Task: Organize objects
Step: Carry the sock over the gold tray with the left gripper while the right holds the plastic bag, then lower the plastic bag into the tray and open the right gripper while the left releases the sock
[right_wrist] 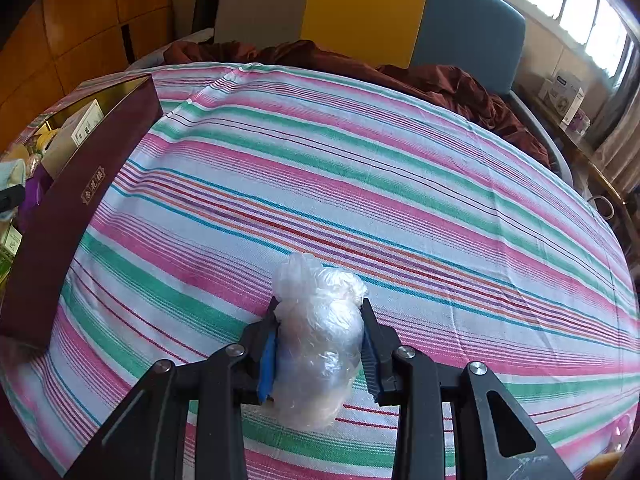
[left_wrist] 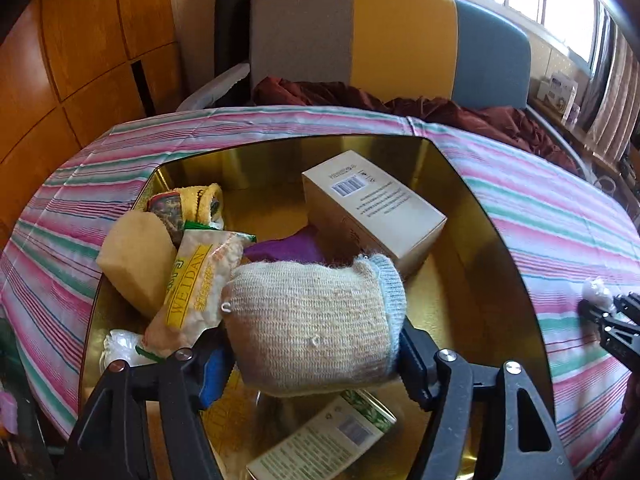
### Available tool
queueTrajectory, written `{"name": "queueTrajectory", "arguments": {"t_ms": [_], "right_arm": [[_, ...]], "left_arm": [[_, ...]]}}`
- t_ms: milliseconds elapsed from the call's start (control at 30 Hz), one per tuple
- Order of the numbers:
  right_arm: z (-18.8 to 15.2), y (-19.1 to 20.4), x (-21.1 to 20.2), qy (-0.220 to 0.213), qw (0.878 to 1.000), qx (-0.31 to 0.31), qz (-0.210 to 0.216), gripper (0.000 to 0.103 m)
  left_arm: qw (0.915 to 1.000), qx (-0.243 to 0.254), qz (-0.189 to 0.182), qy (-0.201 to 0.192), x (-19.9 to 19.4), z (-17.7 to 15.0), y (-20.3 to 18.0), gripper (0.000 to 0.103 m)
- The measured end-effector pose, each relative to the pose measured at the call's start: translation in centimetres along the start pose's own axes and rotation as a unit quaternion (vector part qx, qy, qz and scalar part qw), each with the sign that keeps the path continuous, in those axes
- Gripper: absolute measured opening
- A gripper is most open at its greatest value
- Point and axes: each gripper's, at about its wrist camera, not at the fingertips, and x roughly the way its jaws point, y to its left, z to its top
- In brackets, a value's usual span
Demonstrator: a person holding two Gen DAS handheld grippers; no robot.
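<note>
Left gripper (left_wrist: 316, 344): your jaws sit on either side of a knitted beige roll (left_wrist: 312, 320) at lower centre of the left wrist view, low over the gold-lined box (left_wrist: 472, 216); whether the pads are pressing or have let go, the view does not settle.
Box contents: a sponge wedge (left_wrist: 134, 260) and a yellow snack packet (left_wrist: 200, 280) at left, a cardboard carton (left_wrist: 372, 216) at upper centre.
Step in hand: you look to be placing the roll among them.
Right gripper (right_wrist: 320, 344): clamped on a crumpled clear plastic bundle (right_wrist: 316, 336), bottom centre of the right wrist view, on the striped cloth (right_wrist: 400, 200).
Next move: free the roll, withdraw, then carry the bundle left toward the box.
</note>
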Motion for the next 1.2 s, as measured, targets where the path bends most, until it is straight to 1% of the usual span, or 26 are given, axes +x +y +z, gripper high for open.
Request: {"name": "queueTrajectory", "arguments": {"t_ms": [133,267,433,500,600,700,800,867,933,1033,1067,1100,1133,1200], "right_arm": [[0.0,0.1,0.0,0.001,1.0,0.001,-0.001,0.036],[0.1,0.0,0.0,0.002,1.0,0.009,0.0,0.037],[0.2,0.5,-0.3,0.006,1.0,0.004,-0.008,0.037],[0.5,1.1,-0.9,0.004,1.0,0.006,0.007,0.036],[1.3,2.8,-2.6,-0.018,1.0,-0.001,0.026,0.035],[2.4,5.5,-4.2,-0.038,0.997,0.001,0.062,0.035],[3.7,8.5,-5.8,-0.057,0.993,0.002,0.101,0.036],[4.5,10.5,-6.7,-0.07,0.99,0.003,0.125,0.038],[5.0,12.2,-7.3,-0.076,0.986,0.004,0.146,0.038],[5.6,14.6,-7.5,-0.079,0.983,0.005,0.168,0.049],[5.7,15.1,-7.5,-0.08,0.982,0.008,0.172,0.057],[5.7,15.7,-7.4,-0.08,0.981,0.014,0.176,0.068],[5.8,16.2,-7.2,-0.078,0.98,0.018,0.181,0.072],[5.7,17.0,-7.1,-0.075,0.978,0.023,0.191,0.074]], "left_arm": [[1.0,-0.008,-0.002,-0.002,-0.2,0.1,0.1,0.072],[0.9998,-0.012,-0.012,-0.001,-1.0,-0.5,0.1,0.072],[0.9995,-0.009,-0.015,-0.025,-2.7,-0.9,0.1,0.074],[0.9992,-0.01,-0.015,-0.035,-3.5,-0.9,0.3,0.075],[0.9986,-0.014,-0.016,-0.048,-4.6,-0.9,0.7,0.076],[0.998,-0.019,-0.018,-0.057,-5.7,-0.9,1.2,0.076],[0.9972,-0.024,-0.013,-0.07,-6.8,-0.8,1.7,0.076],[0.9966,-0.024,0.0,-0.079,-7.5,-0.8,2.0,0.076],[0.9957,-0.03,0.002,-0.087,-8.2,-0.8,2.5,0.076],[0.9947,-0.045,0.005,-0.092,-8.9,-0.7,3.4,0.076],[0.9947,-0.049,0.011,-0.09,-9.1,-0.6,3.6,0.076],[0.9947,-0.049,0.018,-0.088,-9.2,-0.6,3.9,0.076],[0.9948,-0.048,0.022,-0.086,-9.2,-0.6,4.0,0.076],[0.9951,-0.046,0.033,-0.081,-9.4,-0.6,4.4,0.076]]}}
